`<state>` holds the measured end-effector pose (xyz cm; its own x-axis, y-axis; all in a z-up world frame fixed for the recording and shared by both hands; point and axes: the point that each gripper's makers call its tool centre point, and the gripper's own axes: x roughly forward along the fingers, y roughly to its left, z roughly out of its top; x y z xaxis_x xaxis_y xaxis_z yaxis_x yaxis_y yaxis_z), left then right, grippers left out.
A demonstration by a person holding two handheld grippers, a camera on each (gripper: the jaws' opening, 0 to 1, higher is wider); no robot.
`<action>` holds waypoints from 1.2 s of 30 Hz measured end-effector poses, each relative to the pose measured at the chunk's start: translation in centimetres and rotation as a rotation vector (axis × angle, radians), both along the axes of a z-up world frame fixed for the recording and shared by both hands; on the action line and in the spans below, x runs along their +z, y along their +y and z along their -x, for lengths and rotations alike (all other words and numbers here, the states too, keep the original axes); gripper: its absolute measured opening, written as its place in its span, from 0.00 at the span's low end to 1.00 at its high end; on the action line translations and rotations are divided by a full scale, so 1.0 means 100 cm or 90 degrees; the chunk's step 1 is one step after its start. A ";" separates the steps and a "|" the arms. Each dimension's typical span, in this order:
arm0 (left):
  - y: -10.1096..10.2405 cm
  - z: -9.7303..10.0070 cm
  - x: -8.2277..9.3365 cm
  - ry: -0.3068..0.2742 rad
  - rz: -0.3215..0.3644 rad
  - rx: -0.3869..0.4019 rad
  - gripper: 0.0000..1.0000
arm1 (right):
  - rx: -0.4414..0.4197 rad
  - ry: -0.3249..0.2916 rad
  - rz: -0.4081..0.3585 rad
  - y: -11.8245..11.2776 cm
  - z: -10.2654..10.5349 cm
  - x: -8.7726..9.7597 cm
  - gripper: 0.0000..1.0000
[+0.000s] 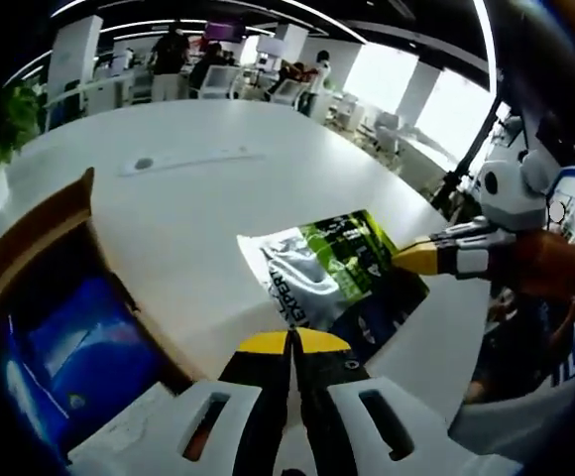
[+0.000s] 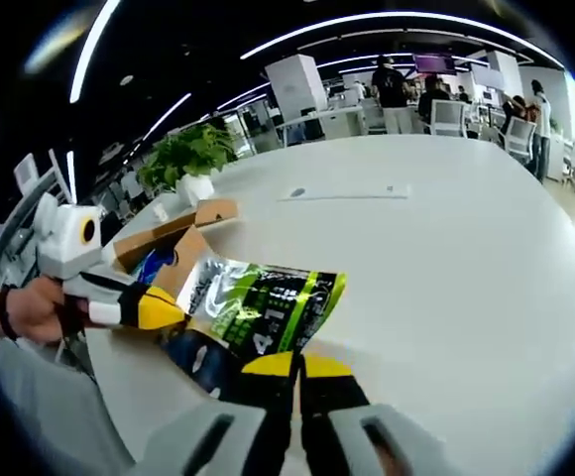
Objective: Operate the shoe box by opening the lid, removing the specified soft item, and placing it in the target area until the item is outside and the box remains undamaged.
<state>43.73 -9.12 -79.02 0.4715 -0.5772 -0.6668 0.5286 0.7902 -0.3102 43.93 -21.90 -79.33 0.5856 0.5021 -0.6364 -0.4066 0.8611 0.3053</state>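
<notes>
- In the left gripper view, the open shoe box (image 1: 64,327) is seen at the left on the white table (image 1: 218,198).
- The glossy green packet (image 1: 332,268) lies flat outside it.
- The left gripper (image 1: 292,342) is closed, empty; the right gripper (image 1: 416,259) is clamped on the packet's edge.

Soft packet (image 1: 332,278) at centre of left gripper view: glossy plastic film, crinkled, catching glare. Shoe box (image 1: 59,297) at lower left: matt brown cardboard walls, shiny blue sheet inside. Desk (image 1: 218,198): smooth white top, faint sheen. Left claw (image 1: 292,342) at bottom: matt yellow tips on black jaws, white plastic body. Right claw (image 2: 295,365) at bottom of right gripper view: same finish.
</notes>
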 end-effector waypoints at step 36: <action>-0.005 0.014 -0.029 -0.007 -0.059 0.003 0.00 | 0.013 0.038 0.001 -0.005 0.012 -0.034 0.00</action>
<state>42.34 -9.67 -81.95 0.4809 -0.5116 -0.7120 0.5281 0.8173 -0.2306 42.74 -22.36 -82.70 0.5366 0.5128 -0.6702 -0.4054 0.8532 0.3282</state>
